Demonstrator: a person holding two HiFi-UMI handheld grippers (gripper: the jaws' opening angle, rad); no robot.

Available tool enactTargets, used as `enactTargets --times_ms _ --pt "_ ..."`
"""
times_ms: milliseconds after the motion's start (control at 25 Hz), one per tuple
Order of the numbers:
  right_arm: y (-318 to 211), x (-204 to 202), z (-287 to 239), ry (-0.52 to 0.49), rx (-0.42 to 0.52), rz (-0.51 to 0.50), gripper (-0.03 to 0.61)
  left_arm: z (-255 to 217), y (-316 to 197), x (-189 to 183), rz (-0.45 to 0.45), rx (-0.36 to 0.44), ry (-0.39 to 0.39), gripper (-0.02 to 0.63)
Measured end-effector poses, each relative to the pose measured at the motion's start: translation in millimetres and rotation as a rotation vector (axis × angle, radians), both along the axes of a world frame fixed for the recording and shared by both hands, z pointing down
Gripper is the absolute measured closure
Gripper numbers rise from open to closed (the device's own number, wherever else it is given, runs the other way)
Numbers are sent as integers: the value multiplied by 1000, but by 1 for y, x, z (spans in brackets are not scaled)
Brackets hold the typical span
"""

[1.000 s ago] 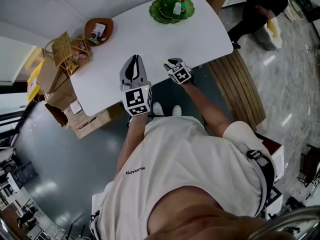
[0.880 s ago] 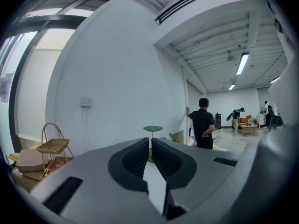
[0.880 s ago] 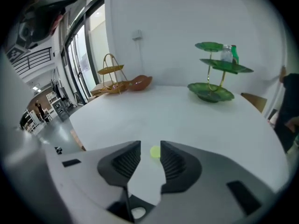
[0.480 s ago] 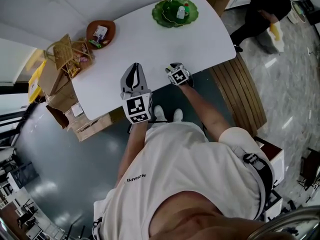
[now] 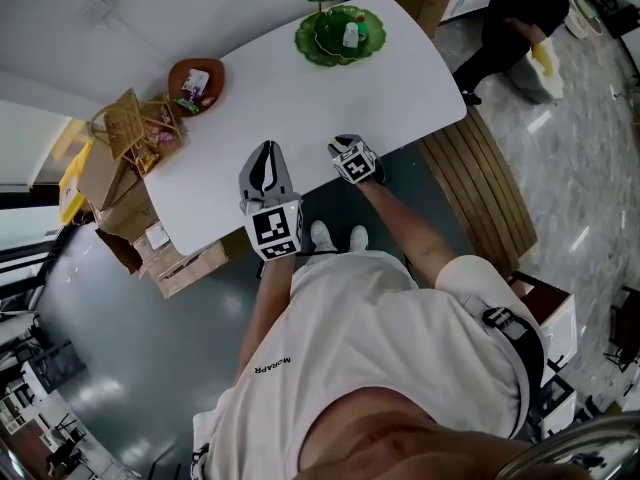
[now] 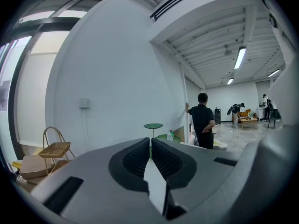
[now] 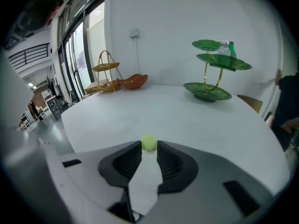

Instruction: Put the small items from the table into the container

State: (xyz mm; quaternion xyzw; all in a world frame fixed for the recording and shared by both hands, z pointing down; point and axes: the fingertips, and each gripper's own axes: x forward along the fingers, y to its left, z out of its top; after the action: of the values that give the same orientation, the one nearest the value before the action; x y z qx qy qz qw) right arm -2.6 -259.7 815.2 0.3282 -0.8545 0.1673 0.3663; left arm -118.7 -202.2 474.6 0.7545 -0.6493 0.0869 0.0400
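In the head view, the person is standing at the near edge of a white table (image 5: 300, 98), holding both grippers out over it. The left gripper (image 5: 266, 153) is hovering above the table's near edge, and the right gripper (image 5: 344, 142) is tilting down toward the tabletop just beside it. A green tiered stand (image 5: 338, 30) is sitting at the far end with a small bottle (image 5: 351, 35) on 1 of its trays. A brown bowl (image 5: 195, 83) holding a few small packets is lying near the table's left side, with a wicker basket (image 5: 125, 123) just beyond it. Another person in black (image 5: 520, 18) is bending over on the floor well away.

In the left gripper view, the left gripper (image 6: 150, 143) is pointing almost level across the room, its 2 jaws sitting together with only a thin slit and nothing in them. The wicker basket (image 6: 54, 149) and the person in black (image 6: 204, 120) are showing behind.

In the right gripper view, the right gripper (image 7: 149, 149) is closing its jaws, which are standing only narrowly apart, on a small yellow-green ball (image 7: 149, 142). The ball is sitting right at the jaw tips, touching both, over the bare white tabletop. The brown bowl (image 7: 133, 81) and the green tiered stand (image 7: 216, 69) are standing well apart from it, across the table.
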Motion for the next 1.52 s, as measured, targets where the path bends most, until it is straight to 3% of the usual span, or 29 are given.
enactTargets --times_ms 280,600,840,1200,1520 --pt "-56 3 -91 -115 148 90 469 -3 -2 -2 -6 13 22 607" --pt "-108 13 -185 -175 313 142 469 -9 -3 -1 -7 35 35 607" --pt "-136 13 -222 -186 387 164 469 -14 -4 -4 -25 58 40 607" --pt "-182 16 -230 -143 398 227 469 -9 -4 -9 -26 43 34 607" --pt "-214 26 -191 -135 267 325 468 -5 -6 -17 -41 22 25 607"
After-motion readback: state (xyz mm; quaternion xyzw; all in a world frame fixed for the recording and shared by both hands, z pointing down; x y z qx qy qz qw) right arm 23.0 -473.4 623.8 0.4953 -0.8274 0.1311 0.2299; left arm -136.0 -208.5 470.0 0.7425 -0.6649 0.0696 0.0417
